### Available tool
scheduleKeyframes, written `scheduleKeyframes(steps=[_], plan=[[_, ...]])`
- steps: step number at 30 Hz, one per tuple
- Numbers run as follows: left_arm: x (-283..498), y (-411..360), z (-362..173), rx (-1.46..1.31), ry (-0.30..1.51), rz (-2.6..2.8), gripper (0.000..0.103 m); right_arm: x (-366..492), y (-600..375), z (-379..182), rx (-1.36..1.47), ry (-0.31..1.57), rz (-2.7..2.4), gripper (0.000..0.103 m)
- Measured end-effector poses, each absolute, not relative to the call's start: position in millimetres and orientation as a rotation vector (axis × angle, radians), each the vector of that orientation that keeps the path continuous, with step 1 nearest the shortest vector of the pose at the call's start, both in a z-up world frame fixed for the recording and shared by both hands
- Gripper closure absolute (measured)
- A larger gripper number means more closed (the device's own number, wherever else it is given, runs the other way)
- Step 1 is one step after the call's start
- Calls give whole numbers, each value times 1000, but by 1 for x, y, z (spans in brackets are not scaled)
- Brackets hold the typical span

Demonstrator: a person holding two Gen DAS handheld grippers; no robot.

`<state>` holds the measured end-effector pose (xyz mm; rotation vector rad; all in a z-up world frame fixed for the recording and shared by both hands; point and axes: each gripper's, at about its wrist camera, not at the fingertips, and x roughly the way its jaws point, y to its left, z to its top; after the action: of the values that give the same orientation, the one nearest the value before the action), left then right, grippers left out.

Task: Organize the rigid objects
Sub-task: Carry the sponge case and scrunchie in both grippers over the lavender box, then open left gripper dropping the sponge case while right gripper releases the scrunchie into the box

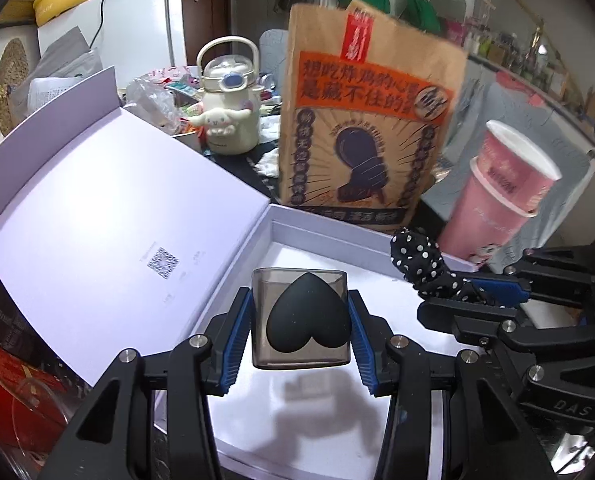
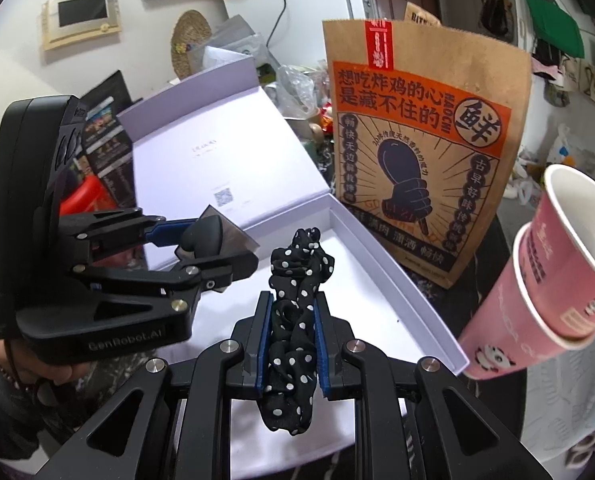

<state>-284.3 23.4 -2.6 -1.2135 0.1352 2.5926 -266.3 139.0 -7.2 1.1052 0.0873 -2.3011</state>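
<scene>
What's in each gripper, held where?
Left gripper: smoky clear case with black heart, by its two sides. Right gripper: polka-dot scrunchie, pinched mid-length.

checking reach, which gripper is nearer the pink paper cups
Right. The right gripper, shut on the polka-dot scrunchie, is on the side toward the pink paper cups; the left gripper, holding the heart case, sits farther away.

Dark cluttered tabletop [image 2: 493,240] carries open white box [image 1: 281,224], brown paper bag [image 1: 361,120] behind it, stacked pink cups [image 2: 545,280] beside, cream kettle [image 1: 229,108] further back.
</scene>
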Motion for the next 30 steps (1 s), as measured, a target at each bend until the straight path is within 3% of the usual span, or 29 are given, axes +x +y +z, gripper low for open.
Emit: scheduleKeyframes(steps=[15, 20, 23, 25, 26, 29, 30], plan=[[-311, 22, -36, -1330, 210, 2616, 57, -303, 129, -42, 1221, 112, -2279, 84], [-312, 19, -36, -1314, 159, 2625, 57, -301, 129, -40, 1217, 104, -2284, 81], [-314, 18, -39, -1372, 155, 2625, 57, -300, 131, -38, 1221, 111, -2309, 68], [-313, 17, -41, -1386, 144, 2613, 56, -300, 134, -36, 1224, 111, -2320, 64], [-313, 17, -42, -1399, 151, 2608, 52, -300, 135, -36, 1233, 113, -2323, 58], [-311, 16, -44, -1412, 144, 2601, 22, -298, 138, -36, 1246, 113, -2330, 57], [-309, 15, -44, -1406, 136, 2600, 21, -297, 140, -35, 1251, 121, -2341, 57]])
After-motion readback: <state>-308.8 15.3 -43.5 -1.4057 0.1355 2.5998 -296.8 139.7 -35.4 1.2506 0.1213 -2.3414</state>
